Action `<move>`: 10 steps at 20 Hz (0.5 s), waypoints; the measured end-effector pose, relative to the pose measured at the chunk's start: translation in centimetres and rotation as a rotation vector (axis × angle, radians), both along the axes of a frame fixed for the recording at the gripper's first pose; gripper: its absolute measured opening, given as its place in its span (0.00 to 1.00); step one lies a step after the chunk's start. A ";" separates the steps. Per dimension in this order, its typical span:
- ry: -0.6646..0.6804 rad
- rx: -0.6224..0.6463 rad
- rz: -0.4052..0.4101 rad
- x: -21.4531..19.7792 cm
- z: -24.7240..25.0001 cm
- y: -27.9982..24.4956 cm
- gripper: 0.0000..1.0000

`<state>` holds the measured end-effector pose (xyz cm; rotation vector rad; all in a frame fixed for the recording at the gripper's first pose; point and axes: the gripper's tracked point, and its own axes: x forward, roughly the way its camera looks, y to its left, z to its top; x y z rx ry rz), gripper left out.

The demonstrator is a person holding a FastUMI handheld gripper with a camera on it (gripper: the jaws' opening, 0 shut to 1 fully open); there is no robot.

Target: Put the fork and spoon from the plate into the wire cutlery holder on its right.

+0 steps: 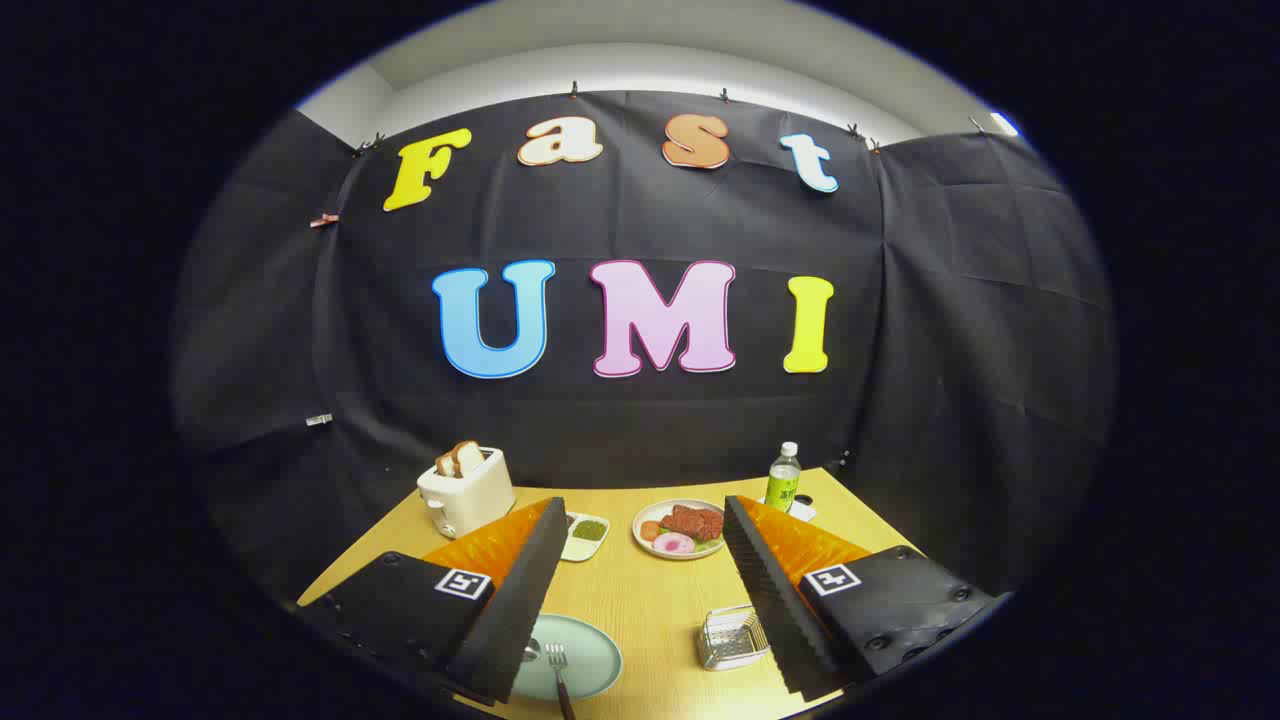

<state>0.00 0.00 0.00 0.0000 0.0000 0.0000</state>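
Note:
A pale green plate (585, 655) lies on the wooden table, partly under my left finger. On it rests a fork (558, 668), tines pointing away from me; a rounded metal tip (529, 651), probably the spoon, peeks out beside the finger. The wire cutlery holder (732, 637) stands to the plate's right, just inside my right finger. My gripper (645, 510) hovers above the table with its fingers wide apart and nothing between them.
Farther back on the table (650, 600) sit a white toaster (466, 490) with bread slices, a small dish (585, 535) of green food, a plate of food (681, 528), and a green-labelled bottle (783, 477) at the back right.

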 end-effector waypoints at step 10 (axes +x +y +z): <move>0.059 -0.025 0.028 0.3 -2.0 1.8 0.98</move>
